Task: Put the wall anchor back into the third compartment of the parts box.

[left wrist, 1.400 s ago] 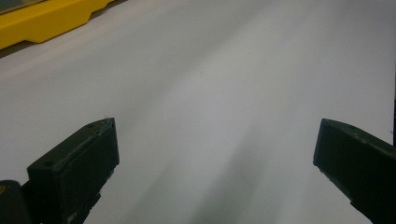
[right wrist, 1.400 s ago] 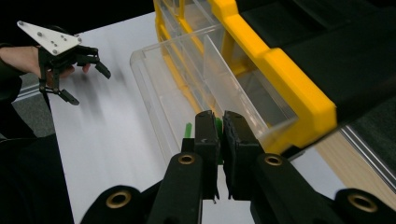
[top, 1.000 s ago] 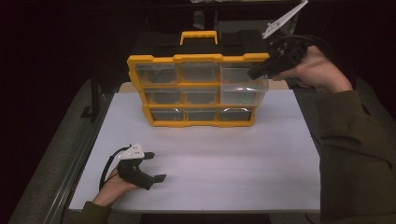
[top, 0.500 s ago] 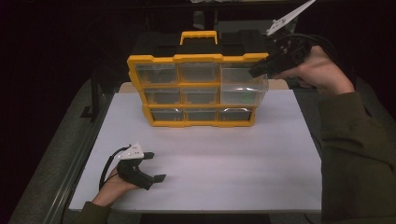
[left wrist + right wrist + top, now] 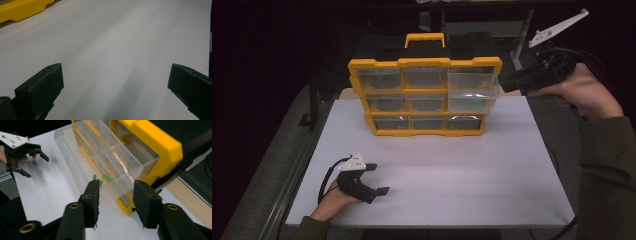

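The right claw [image 5: 116, 195], jaws just parting off the pulled-out clear plastic drawer [image 5: 473, 89] of the yellow organiser [image 5: 424, 97], holds nothing; a careless nudge could tip the drawer out

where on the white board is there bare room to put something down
The white board is bare across its middle and near right, between the yellow organizer at the far edge and the left gripper at the near left corner. It is crowded at the organizer's right end, where the clear drawer juts out beside the right gripper, whose jaws have just been opening.
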Demonstrator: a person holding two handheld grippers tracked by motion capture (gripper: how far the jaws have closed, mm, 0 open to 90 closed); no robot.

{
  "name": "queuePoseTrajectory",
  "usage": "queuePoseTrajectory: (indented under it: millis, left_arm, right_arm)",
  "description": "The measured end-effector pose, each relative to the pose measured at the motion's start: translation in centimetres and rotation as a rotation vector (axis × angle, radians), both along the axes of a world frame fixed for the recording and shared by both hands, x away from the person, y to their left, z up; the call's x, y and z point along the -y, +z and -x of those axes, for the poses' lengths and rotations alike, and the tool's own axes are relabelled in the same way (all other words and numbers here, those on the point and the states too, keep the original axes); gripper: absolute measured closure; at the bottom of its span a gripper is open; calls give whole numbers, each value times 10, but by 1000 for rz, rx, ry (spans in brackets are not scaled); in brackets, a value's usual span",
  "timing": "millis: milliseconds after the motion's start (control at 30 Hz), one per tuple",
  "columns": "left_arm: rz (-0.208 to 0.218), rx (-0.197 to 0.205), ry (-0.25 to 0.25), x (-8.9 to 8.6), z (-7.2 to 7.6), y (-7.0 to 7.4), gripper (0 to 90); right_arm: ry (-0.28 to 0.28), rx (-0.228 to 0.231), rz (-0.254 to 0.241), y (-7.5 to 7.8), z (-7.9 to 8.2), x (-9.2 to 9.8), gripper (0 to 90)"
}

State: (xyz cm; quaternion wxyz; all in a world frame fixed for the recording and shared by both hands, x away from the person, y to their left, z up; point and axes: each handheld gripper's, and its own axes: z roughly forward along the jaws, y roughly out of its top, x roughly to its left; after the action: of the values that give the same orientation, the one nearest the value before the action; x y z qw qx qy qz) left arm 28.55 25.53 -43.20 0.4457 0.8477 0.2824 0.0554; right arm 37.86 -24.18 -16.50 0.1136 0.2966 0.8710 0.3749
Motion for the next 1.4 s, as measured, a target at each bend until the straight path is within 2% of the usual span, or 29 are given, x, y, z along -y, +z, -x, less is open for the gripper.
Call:
queuePoseTrajectory:
  millis: [67, 333, 667, 733, 1000, 1200, 1333, 1400]
  left_arm:
    - [-9, 13, -11, 0, -1, 0, 0]
    - [3, 14, -4, -1, 0, 0, 0]
    - [2, 13, -7, -1, 0, 0, 0]
    - [2, 12, -8, -1, 0, 0, 0]
    - [-4, 9, -10, -1, 0, -1, 0]
    - [-4, 5, -15, 0, 0, -2, 0]
    - [-7, 7, -20, 0, 0, -1, 0]
    - [-4, 4, -22, 0, 0, -1, 0]
  right_arm:
    - [-3, -1, -11, -5, 4, 3, 501]
    - [-36, 23, -10, -33, 14, 3, 354]
    - [-49, 11, -4, -85, 19, -6, 191]
    - [-52, 24, -12, -95, 20, -7, 161]
    - [-110, 42, -43, -128, 32, -17, 108]
    - [-105, 63, -57, -157, 41, -27, 45]
    - [-91, 72, -48, -178, 47, -34, 24]
    - [-88, 78, -61, -188, 50, -36, 21]
